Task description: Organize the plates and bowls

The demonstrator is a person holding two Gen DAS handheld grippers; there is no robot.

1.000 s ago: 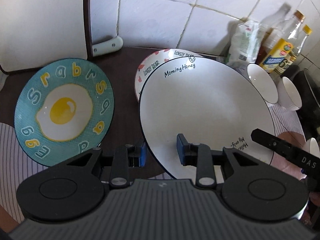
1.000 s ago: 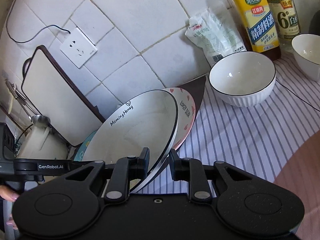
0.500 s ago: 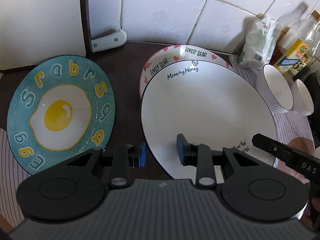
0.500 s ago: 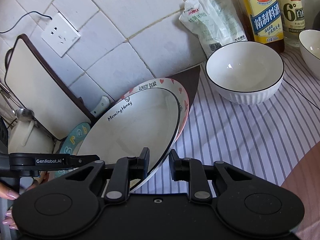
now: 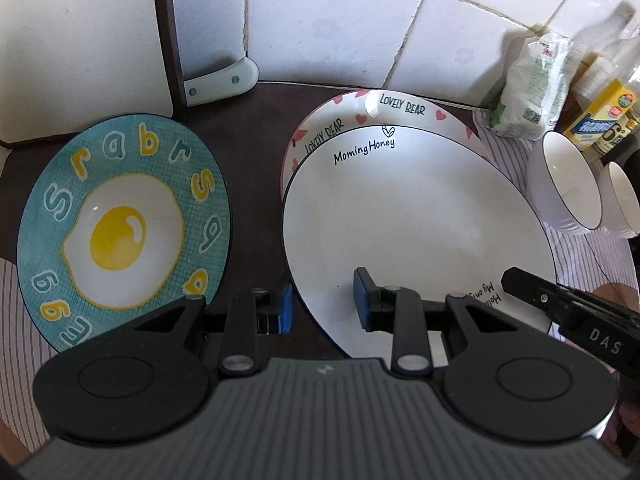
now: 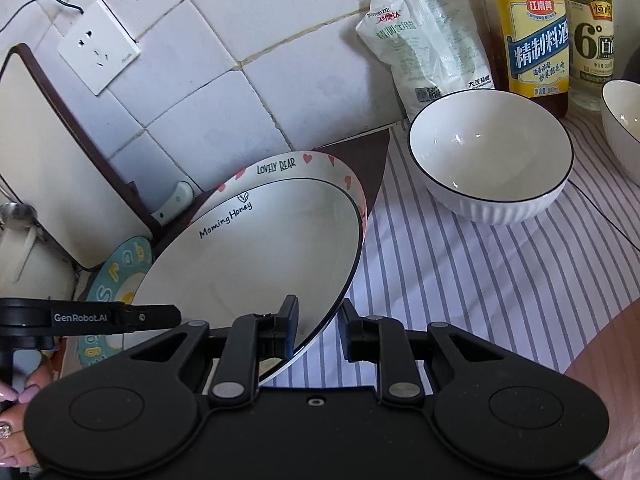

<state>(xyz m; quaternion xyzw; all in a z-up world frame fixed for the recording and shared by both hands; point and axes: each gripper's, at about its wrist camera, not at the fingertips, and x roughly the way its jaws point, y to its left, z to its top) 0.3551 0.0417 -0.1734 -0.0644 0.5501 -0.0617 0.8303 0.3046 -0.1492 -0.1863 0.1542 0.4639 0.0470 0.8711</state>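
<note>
A white "Morning Honey" plate [image 5: 416, 216] lies over a pink "Lovely Bear" plate [image 5: 360, 108]; both also show in the right wrist view, the white plate [image 6: 256, 252] and the pink plate [image 6: 320, 162]. My left gripper [image 5: 322, 304] straddles the white plate's near-left rim with jaws apart. My right gripper [image 6: 318, 326] straddles its rim on the opposite side, jaws apart. A teal fried-egg plate [image 5: 120, 232] lies to the left. Two white bowls [image 6: 488, 160] stand to the right.
A cutting board [image 5: 76, 40] leans on the tiled wall at back left. A salt bag [image 6: 424, 44] and two bottles [image 6: 536, 32] stand at the back right. A striped cloth [image 6: 480, 280] covers the counter. A wall socket [image 6: 98, 48] is above.
The white plate has come down lower over the pink plate, so more of the pink rim shows. Both grippers have stayed on its rim.
</note>
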